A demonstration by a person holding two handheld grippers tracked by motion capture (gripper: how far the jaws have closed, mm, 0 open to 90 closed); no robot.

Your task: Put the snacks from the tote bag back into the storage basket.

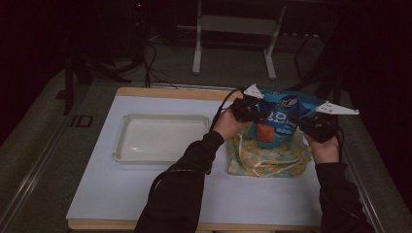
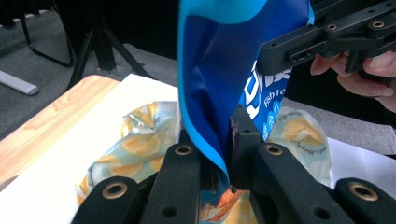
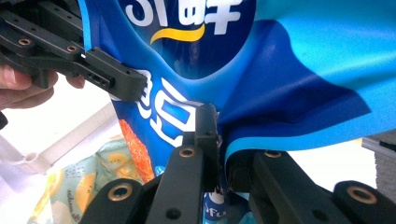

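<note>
High view: snack bag (image 1: 275, 116) base hidden.

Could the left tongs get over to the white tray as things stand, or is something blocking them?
Probably yes for the path: bare tabletop lies between the left tongs and the white tray. But they are shut on the blue snack bag, as are the right tongs.

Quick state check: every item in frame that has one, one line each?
Blue snack bag: sealed as far as visible, upright, held up above the cloth bag, pinched at both side edges.
Left gripper: shut on the blue snack bag's edge.
Right gripper: shut on its other edge.
Cloth bag: lying flat, crumpled, on the table.
Tray: empty, upright.
</note>
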